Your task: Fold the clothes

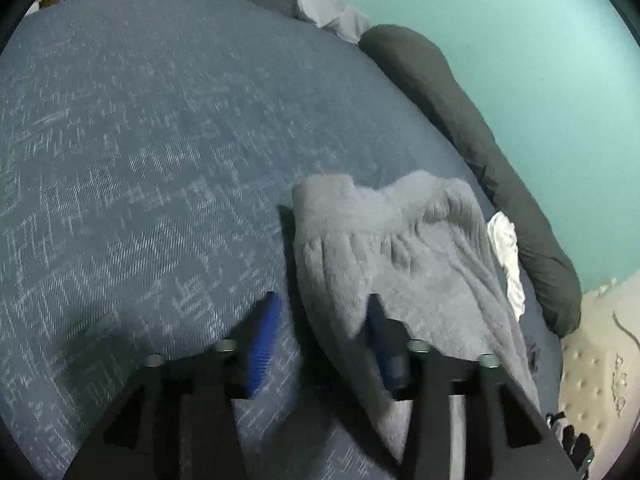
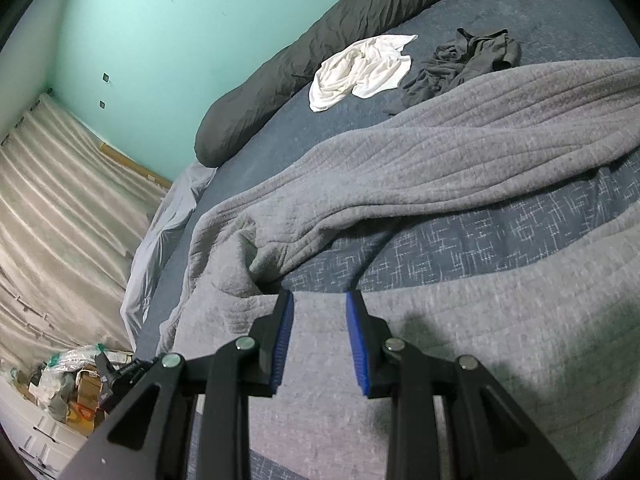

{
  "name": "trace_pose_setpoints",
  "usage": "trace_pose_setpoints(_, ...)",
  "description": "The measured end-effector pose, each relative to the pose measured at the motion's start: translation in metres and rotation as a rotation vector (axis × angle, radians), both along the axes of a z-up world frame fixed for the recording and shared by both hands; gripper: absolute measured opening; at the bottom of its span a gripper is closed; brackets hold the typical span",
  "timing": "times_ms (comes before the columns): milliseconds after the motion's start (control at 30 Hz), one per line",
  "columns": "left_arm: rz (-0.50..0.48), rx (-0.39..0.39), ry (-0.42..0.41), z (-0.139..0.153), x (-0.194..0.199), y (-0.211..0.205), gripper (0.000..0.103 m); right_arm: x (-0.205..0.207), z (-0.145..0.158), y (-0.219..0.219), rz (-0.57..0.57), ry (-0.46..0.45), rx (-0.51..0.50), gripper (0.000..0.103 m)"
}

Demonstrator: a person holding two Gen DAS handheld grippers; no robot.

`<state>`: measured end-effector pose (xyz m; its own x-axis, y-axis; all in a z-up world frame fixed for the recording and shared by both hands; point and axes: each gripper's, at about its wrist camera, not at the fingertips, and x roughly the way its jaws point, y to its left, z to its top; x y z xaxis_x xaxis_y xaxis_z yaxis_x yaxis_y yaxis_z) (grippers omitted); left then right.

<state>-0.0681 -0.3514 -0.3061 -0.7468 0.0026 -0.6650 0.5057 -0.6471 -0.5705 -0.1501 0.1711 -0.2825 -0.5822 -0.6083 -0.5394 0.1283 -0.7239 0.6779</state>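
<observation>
A grey ribbed knit garment [image 1: 384, 240] lies on the blue patterned bed cover [image 1: 140, 140]. In the left wrist view its near edge drapes over the right finger of my left gripper [image 1: 323, 300]. That gripper's jaws stand apart and the blue pads do not press on the cloth. In the right wrist view the same grey garment [image 2: 440, 168] spreads wide across the bed cover [image 2: 480, 236], with a long fold running to the right. My right gripper [image 2: 320, 294] hovers just over the near part of the garment, jaws parted, with nothing pinched between the pads.
A crumpled white garment [image 2: 360, 68] and a dark grey one [image 2: 468, 60] lie farther back on the bed. A long dark bolster [image 2: 300, 72] lines the teal wall. A pale sheet [image 2: 160, 232] hangs off the bed's edge beside a striped curtain [image 2: 60, 200] and floor clutter [image 2: 72, 384].
</observation>
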Motion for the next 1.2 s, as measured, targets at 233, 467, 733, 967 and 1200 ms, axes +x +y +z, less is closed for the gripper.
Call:
trace_pose_setpoints(233,-0.009,-0.012,0.024,0.002,-0.023,-0.017,0.054,-0.002,-0.001,-0.005,0.009,0.001,0.015,0.027)
trace_pose_setpoints(467,-0.038,0.017,0.031,-0.005,-0.028,-0.025,0.022,-0.004,-0.006,-0.014,0.021,-0.009,0.031,0.027)
trace_pose_setpoints(733,0.003,-0.027,0.083,0.016,-0.005,-0.029,0.008,-0.004,-0.006,-0.022,0.037,-0.008,0.030,0.027)
trace_pose_setpoints(967,0.054,0.054,-0.004,-0.020,-0.001,-0.042,0.008,-0.005,-0.002,-0.016,0.030,-0.001,0.021,0.027)
trace_pose_setpoints(1200,0.068,-0.022,-0.014,0.000,0.003,-0.030,0.020,-0.007,-0.005,-0.005,0.013,-0.017,0.023,0.027)
